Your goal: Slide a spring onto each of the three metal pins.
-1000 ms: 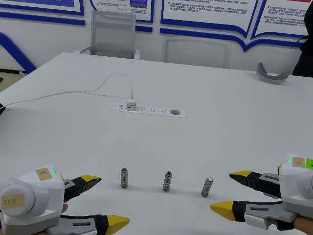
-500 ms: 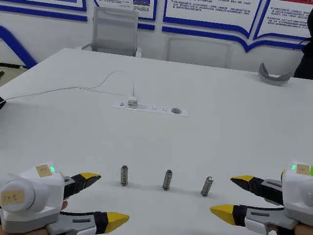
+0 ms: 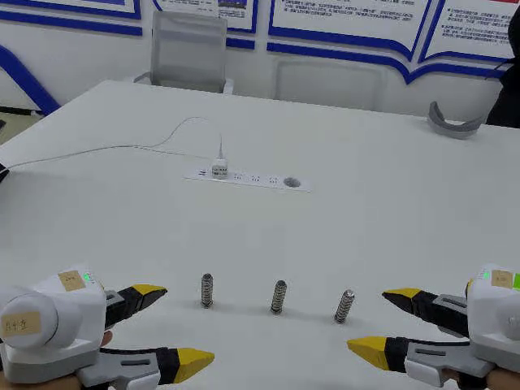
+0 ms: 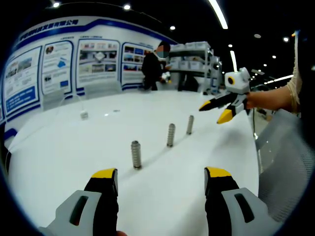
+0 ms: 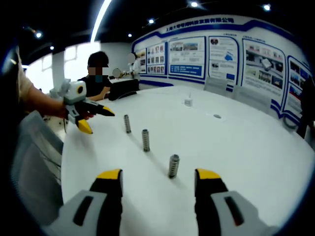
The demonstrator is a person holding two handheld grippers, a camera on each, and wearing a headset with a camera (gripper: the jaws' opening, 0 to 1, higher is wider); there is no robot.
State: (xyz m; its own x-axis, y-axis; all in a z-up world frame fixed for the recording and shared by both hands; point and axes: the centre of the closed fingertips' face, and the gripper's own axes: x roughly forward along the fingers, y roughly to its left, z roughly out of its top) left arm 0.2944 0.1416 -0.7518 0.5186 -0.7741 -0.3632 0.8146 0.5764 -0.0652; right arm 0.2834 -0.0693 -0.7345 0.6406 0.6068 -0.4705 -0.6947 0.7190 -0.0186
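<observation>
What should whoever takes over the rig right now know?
Left gripper: open, empty, low over the table, left of the row.
Right gripper: open, empty, right of the row.
Things: left spring, middle spring and right spring stand in a row between the grippers. The right one leans slightly, and a pin cap seems to show at its top.
Done: all three pins appear to carry a spring.
Left: probably nothing. Check that the right spring is fully seated.
</observation>
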